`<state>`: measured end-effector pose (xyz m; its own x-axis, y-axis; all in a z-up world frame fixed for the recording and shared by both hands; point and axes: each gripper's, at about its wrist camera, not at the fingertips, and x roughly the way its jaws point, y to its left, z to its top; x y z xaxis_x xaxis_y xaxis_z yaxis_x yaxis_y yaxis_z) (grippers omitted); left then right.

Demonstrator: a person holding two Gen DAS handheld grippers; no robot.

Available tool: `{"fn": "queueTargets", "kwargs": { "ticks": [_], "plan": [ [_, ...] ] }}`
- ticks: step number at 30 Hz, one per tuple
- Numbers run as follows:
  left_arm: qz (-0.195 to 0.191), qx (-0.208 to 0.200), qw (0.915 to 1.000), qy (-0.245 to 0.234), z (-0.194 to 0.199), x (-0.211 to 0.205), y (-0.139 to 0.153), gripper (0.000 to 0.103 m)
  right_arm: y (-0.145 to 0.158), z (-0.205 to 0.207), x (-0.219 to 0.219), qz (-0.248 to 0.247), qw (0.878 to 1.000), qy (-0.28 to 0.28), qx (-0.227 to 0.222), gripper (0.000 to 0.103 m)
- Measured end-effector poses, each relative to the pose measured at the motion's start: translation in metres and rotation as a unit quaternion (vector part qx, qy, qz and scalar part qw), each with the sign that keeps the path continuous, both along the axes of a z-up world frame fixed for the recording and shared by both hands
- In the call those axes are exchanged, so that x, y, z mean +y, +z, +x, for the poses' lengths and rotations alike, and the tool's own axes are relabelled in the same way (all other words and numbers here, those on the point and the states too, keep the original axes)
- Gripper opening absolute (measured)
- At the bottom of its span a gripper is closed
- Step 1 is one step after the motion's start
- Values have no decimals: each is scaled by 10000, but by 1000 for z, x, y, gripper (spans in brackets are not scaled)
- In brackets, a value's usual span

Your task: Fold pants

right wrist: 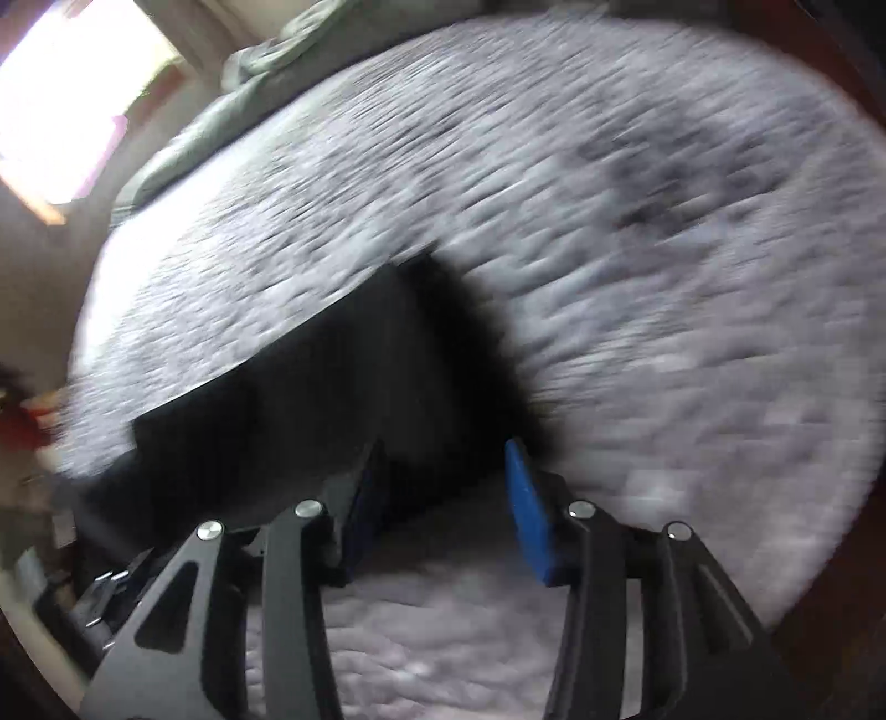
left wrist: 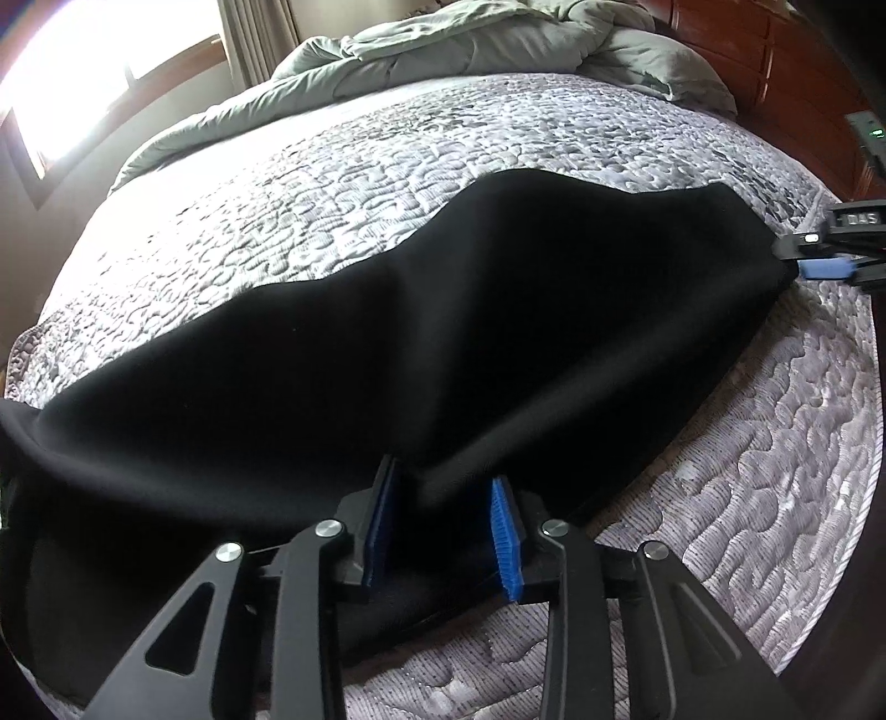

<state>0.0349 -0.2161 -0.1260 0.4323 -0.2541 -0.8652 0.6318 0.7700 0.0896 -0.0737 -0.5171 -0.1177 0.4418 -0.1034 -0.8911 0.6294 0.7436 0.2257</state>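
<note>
The pants (left wrist: 387,343) are seen lying on the bed (left wrist: 747,471), near its front edge, as one long black band. Only a single band is visible where two legs would be expected, so it is judged that the legs have already been laid one over the other; this cannot be confirmed, since the cloth is too dark for seams to be made out. No crosswise fold can be seen, and the shortening of the length is judged to be what is left.

The long axis is seen to run along the bed's front edge, from the left tool (left wrist: 443,531) across to the right tool (left wrist: 797,266). In the left wrist view the band is broader at the left end and narrower at the right, though part of this may be owed to the lens. Which end is the waist cannot be told.

The left tool is held spread, with a ridge of cloth lying between its blue pads (left wrist: 505,531); the pads are not seen pressing on it. The right tool (right wrist: 448,498) is also spread, with nothing pinched: in its own blurred view the corner of the pants (right wrist: 332,387) lies just ahead of the fingers, with bare quilt below the gap. A bunched grey-green duvet (left wrist: 470,44) is seen at the far side of the bed.
</note>
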Motion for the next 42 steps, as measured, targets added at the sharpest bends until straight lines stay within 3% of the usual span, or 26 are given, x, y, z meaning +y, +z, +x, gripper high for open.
{"fn": "queueTargets", "kwargs": {
  "ticks": [2,7,9,12,16,20,24,26,30,31,33,34,35,36,38,40,42],
  "plan": [
    [-5,-14,10000,10,-1,0,0,32,23,-3,14,-361,9992,59,-144,45],
    [-40,-10,10000,54,-2,0,-2,34,43,37,78,183,9900,1231,-670,47],
    [-55,19,10000,74,-1,0,-2,34,25,61,111,615,9834,1659,-406,47],
    [-131,114,9998,112,3,4,0,34,-8,85,141,765,9791,1877,158,49],
    [-312,334,9989,134,4,17,13,39,-25,91,164,231,9772,2042,543,52],
    [-688,534,9939,677,10,55,37,60,-27,94,171,147,9764,2077,582,58],
    [-1034,832,9790,1548,38,109,49,62,-29,90,165,285,9776,2025,505,58],
    [-1223,1073,9661,2005,63,133,49,62,-30,86,160,326,9779,2009,474,58],
    [-1392,1468,9497,2390,102,152,39,62,-33,80,149,345,9782,2000,440,58],
    [-1500,1646,9421,2508,112,157,34,62,-34,81,145,348,9781,2006,439,58],
    [-1734,1855,9295,2675,125,167,29,59,-35,80,142,365,9779,2012,428,58],
    [-1824,1949,9240,2739,131,170,27,50,-34,78,144,364,9778,2021,424,58],
    [-1860,2014,9203,2789,135,173,25,32,-34,79,146,358,9775,2033,426,59],
    [-1879,2082,9167,2846,138,174,23,21,-34,79,146,355,9774,2039,427,59],
    [-2004,2187,9081,2955,141,181,18,11,-34,79,148,349,9771,2054,437,59],
    [-2191,2108,9031,3031,134,189,20,8,-33,80,149,357,9768,2065,443,59],
    [-2293,1862,9053,3053,123,194,28,8,-33,80,147,417,9762,2080,448,59]
  ]
}}
